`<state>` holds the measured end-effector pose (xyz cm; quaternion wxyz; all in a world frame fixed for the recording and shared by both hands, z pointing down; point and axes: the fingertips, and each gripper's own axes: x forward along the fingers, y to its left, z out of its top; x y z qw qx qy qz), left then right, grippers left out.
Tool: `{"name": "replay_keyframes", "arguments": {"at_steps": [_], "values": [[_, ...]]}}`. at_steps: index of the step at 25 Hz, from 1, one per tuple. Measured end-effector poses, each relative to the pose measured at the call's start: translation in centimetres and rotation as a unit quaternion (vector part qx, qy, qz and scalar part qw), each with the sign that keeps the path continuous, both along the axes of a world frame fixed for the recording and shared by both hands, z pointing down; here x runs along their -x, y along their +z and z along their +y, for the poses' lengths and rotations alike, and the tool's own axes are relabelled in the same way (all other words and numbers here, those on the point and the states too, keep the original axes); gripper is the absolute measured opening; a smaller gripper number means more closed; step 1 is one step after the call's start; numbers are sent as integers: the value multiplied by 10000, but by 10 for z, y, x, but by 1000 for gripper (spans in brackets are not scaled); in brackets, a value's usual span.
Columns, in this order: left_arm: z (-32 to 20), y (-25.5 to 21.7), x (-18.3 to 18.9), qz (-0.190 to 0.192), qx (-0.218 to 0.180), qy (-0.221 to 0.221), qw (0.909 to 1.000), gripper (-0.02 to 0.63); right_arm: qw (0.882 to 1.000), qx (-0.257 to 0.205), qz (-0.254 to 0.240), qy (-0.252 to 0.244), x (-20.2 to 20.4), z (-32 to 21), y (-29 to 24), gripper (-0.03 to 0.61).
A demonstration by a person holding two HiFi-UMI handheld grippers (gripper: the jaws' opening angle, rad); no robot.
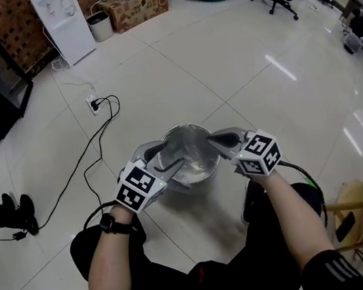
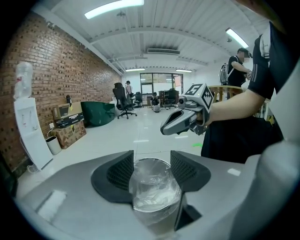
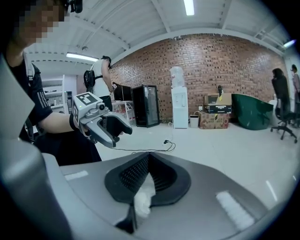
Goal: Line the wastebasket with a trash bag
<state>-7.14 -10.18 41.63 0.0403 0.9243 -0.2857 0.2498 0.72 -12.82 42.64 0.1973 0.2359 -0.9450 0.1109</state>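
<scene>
The wastebasket (image 1: 198, 172) stands on the floor just in front of the person's knees, and a clear trash bag (image 1: 192, 157) already lies crumpled inside it, so the step in hand looks like spreading the bag's mouth over the rim. At the wastebasket's right edge the right gripper (image 1: 217, 141) has its jaws clenched on a fold of the film, which shows white between them in the right gripper view. At the wastebasket's left edge the left gripper (image 1: 163, 159) has its jaws released, and through the gap its own view looks down on the lined wastebasket with nothing pinched. The next move probably calls for the left jaws to take the bag's edge on that side, then for both to draw it outward and down over the rim. Count: one wastebasket in work, one trash bag, two grippers, and a second small bin (image 1: 99, 26) well apart from the wastebasket, by the far wall.
</scene>
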Motion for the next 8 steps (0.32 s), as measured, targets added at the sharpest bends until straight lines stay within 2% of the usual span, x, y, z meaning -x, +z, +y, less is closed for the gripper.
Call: {"name": "replay_keyframes", "arguments": {"at_steps": [8], "values": [[-8, 3, 4, 24, -22, -137, 9999, 235, 9999, -33, 2, 121, -1, -10, 0, 6]]}}
